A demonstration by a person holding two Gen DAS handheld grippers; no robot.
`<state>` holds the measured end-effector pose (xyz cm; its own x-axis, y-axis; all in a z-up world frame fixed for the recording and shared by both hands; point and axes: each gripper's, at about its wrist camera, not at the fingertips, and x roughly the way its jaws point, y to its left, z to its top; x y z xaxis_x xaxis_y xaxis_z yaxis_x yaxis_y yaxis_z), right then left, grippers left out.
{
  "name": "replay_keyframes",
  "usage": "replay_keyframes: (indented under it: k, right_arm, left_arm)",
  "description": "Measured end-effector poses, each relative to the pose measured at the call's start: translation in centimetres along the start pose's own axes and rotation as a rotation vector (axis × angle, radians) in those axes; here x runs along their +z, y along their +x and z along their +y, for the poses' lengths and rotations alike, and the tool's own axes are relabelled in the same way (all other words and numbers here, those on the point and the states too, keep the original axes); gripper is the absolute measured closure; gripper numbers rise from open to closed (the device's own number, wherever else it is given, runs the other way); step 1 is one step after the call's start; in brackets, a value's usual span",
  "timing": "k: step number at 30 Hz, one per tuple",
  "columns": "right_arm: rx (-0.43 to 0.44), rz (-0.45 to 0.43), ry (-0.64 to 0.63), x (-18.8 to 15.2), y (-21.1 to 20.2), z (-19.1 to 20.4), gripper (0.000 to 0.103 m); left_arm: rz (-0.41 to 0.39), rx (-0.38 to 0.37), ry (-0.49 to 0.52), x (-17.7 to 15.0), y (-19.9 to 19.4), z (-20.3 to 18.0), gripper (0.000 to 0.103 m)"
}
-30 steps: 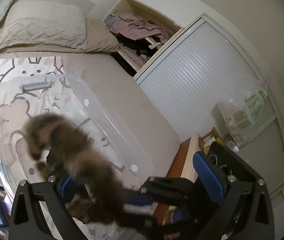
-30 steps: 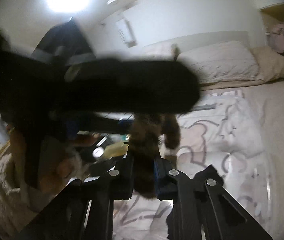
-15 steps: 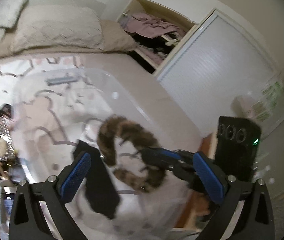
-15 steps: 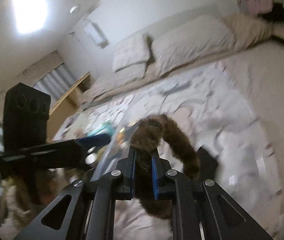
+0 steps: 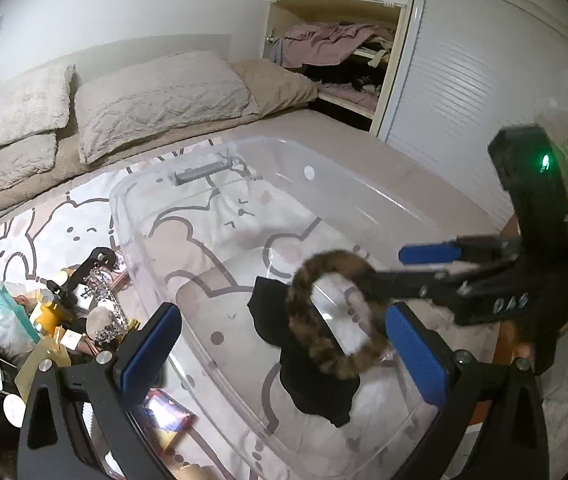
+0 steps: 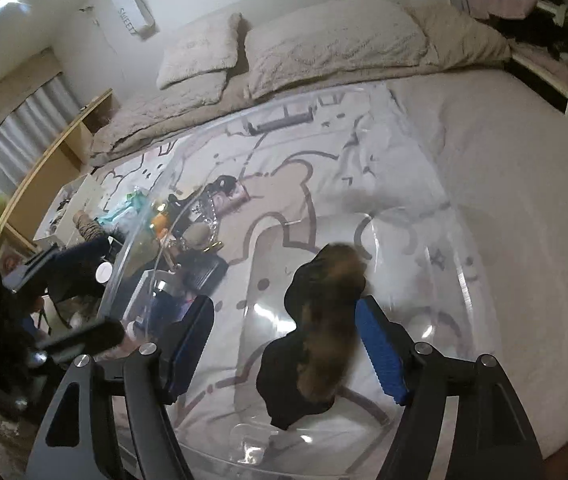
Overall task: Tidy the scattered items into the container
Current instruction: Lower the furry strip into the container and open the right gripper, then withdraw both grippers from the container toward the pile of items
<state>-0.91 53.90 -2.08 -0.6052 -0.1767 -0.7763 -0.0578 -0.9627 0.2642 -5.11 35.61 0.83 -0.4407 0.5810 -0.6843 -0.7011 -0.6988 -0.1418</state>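
We are seeing the furry brown loop point(image 6: 329, 340) lying on a black item point(image 6: 284, 396) inside the clear container point(image 5: 244, 148) on the bed point(image 6: 503, 168). Our right gripper's point(image 6: 284, 356) jaws have just been opening, standing apart around it without pressing. Our left gripper's point(image 5: 284, 344) jaws are standing apart, empty.

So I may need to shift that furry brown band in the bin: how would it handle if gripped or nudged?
The furry brown band probably holds its curve: it arches as a hoop over the black cloth in the clear bin. It looks light for its size. Its fur may slide between pads, and the hoop could tip or roll if nudged.
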Motion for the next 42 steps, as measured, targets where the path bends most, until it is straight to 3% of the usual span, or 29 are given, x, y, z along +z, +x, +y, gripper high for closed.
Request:
replay_keyframes:
  k: [16, 17, 18, 20, 34, 37, 42]
  right_arm:
    - [0.057, 0.007, 0.045, 0.2, -0.3, -0.9, 0.028]
    - [0.060, 0.011, 0.051, 0.2, -0.4, -0.9, 0.023]
    - [0.053, 0.018, 0.052, 0.1, -0.3, -0.7, 0.011]
    - [0.030, 0.038, 0.044, 0.0, -0.1, -0.4, 0.002]
    - [-0.246, 0.337, -0.021, 1.8, 5.7, 1.2, 0.000]
    - [-0.356, 0.396, -0.083, 2.1, 7.9, 2.0, 0.000]
    - [-0.454, 0.505, -0.189, 2.0, 11.7, 3.2, 0.000]
  left_arm:
    - [-0.046, 0.019, -0.015, -0.8, -1.3, -0.3, 0.000]
    - [-0.052, 0.020, -0.016, -1.0, -1.5, -0.2, 0.000]
    - [-0.059, 0.024, -0.016, -1.2, -1.8, -0.1, 0.000]
    - [-0.077, 0.035, -0.013, -1.6, -2.3, 0.1, 0.000]
    - [-0.218, 0.041, 0.037, -5.4, -5.6, 1.4, 0.000]
    - [-0.251, 0.070, 0.049, -6.6, -6.3, 2.1, 0.000]
    - [-0.243, 0.055, 0.045, -8.5, -6.9, 4.2, 0.000]
